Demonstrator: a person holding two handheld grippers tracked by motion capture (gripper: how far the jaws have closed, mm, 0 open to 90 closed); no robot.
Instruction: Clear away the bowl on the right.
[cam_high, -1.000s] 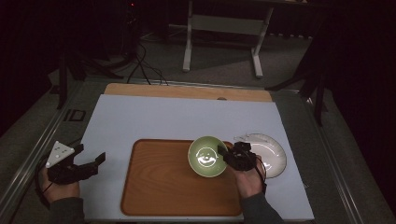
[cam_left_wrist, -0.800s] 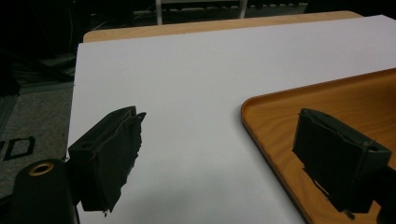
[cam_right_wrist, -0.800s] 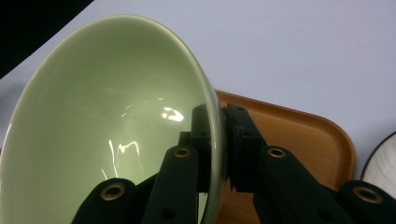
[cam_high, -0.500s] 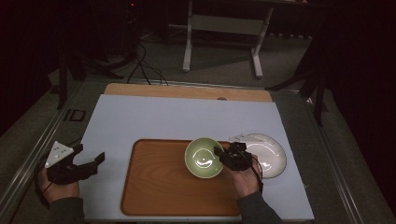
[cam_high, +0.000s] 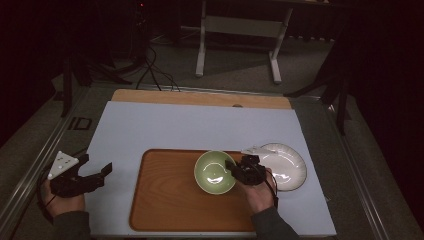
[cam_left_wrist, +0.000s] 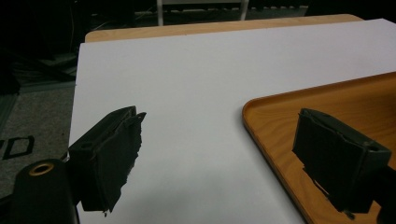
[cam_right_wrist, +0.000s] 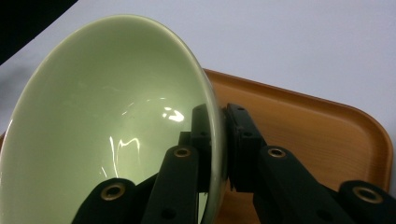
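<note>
The right tongs (cam_high: 234, 169) are clamped on the rim of the bowl (cam_high: 214, 171), one black jaw inside the wall and one outside, as the right gripper view shows. The bowl (cam_right_wrist: 107, 126) is round, pale green and glazed, its smooth inside throwing back small white glints; its wall is thin where the jaws pinch it. In the high view it sits over the right part of the tray (cam_high: 170, 200), near the tray's far edge; whether it rests on the wood or is lifted off it I cannot tell.

The tray is a wooden rectangle with rounded corners and a low raised lip, warm orange-brown with a fine grain running along it. It lies on a matt, pale sheet that covers most of the table (cam_high: 190, 125), with a strip of bare light wood left along the far edge.

Just right of the tray, close behind the right hand (cam_high: 257, 192), lies a white plate (cam_high: 287, 165), shallow and round with a faintly ribbed rim.

The left tongs (cam_high: 95, 172) are held at the table's left edge, well apart from the tray, gaping wide with nothing between them. In the left gripper view their pads (cam_left_wrist: 116, 154) look rough and torn at the edges, like worn black foam. A grey three-cornered plate tops that gripper.
</note>
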